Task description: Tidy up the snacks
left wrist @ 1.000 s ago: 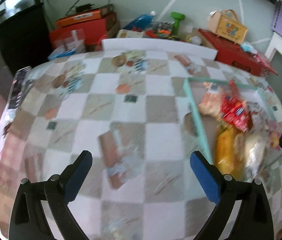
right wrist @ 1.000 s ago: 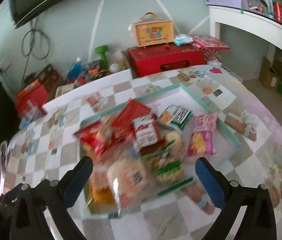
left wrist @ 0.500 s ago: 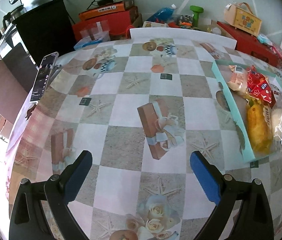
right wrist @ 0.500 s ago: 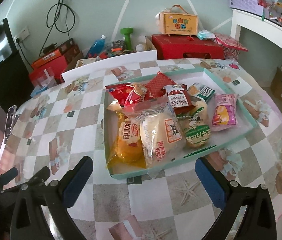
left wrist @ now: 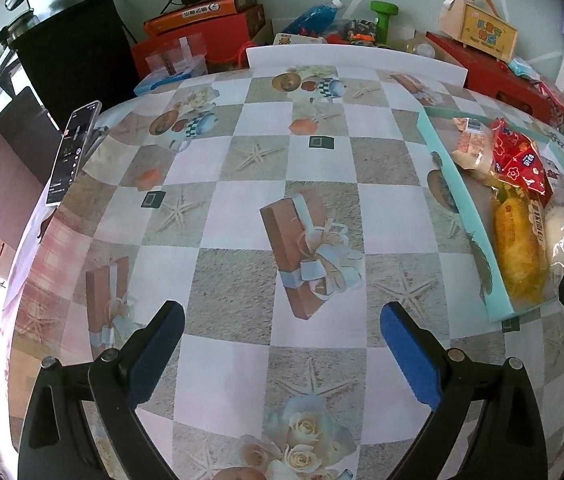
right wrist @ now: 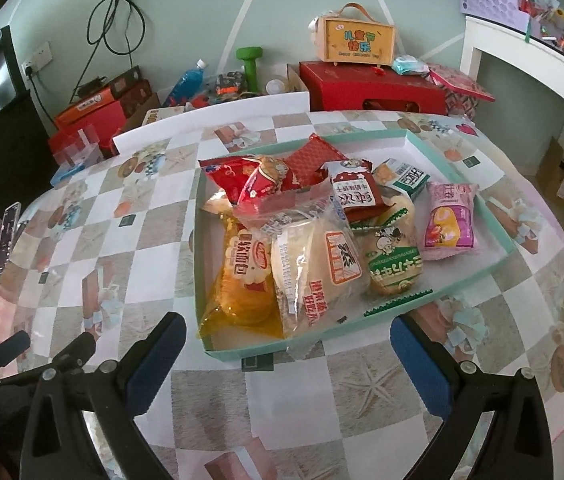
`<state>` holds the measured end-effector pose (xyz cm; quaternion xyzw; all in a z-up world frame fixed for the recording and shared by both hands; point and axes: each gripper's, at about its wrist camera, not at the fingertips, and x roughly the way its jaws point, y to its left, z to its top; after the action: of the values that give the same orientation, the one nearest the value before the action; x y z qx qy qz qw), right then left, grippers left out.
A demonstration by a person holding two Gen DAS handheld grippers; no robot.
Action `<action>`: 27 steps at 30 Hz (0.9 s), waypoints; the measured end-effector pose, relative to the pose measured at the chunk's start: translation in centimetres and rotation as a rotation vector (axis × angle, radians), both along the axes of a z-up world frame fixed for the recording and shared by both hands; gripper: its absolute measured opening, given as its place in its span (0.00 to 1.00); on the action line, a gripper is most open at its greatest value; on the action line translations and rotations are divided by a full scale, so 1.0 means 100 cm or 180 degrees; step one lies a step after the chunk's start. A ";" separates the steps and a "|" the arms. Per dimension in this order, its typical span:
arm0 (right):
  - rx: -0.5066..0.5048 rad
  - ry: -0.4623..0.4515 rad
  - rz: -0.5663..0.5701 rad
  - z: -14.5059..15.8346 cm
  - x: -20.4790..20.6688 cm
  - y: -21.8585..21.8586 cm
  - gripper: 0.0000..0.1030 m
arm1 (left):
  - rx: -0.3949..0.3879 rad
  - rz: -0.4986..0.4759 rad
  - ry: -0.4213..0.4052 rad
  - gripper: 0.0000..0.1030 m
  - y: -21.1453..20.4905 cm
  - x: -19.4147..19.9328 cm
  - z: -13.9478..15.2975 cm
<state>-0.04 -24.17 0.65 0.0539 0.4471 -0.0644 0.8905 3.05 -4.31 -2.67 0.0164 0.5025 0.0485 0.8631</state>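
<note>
Snacks [right wrist: 318, 248] lie heaped in the shallow teal tray [right wrist: 498, 224] at the centre of the right wrist view: a yellow bread pack [right wrist: 241, 280] and a pale bun pack [right wrist: 316, 276] at the near edge, red packets [right wrist: 257, 180] behind, a green-labelled pack [right wrist: 394, 264] and a pink one [right wrist: 448, 220] towards the right. Compared with a second ago both views have pulled back and sharpened; the tray, then blurred and close under the right tongs [right wrist: 288, 356], now sits clear ahead of them. In the left wrist view the tray [left wrist: 462, 208] has slid to the right edge, leaving bare checked desk [left wrist: 241, 208] before the left tongs [left wrist: 282, 340]. Both tongs are spread wide and hold nothing. No packet has left the tray, so the change is one of viewpoint only; the pile fits either snacks gathered in or snacks awaiting sorting.
</note>
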 end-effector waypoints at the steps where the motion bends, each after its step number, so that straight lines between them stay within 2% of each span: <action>1: -0.0001 -0.0003 -0.0001 0.000 0.000 0.000 1.00 | -0.0011 0.0004 0.0000 0.95 0.001 0.000 0.000; 27: 0.0016 0.0025 -0.0031 -0.005 0.001 -0.002 1.00 | -0.0048 0.0004 0.0048 0.95 0.002 0.003 -0.004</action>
<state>0.07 -24.34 0.14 0.0580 0.4504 -0.0678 0.8883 3.37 -4.12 -3.04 0.0099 0.5094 0.0451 0.8593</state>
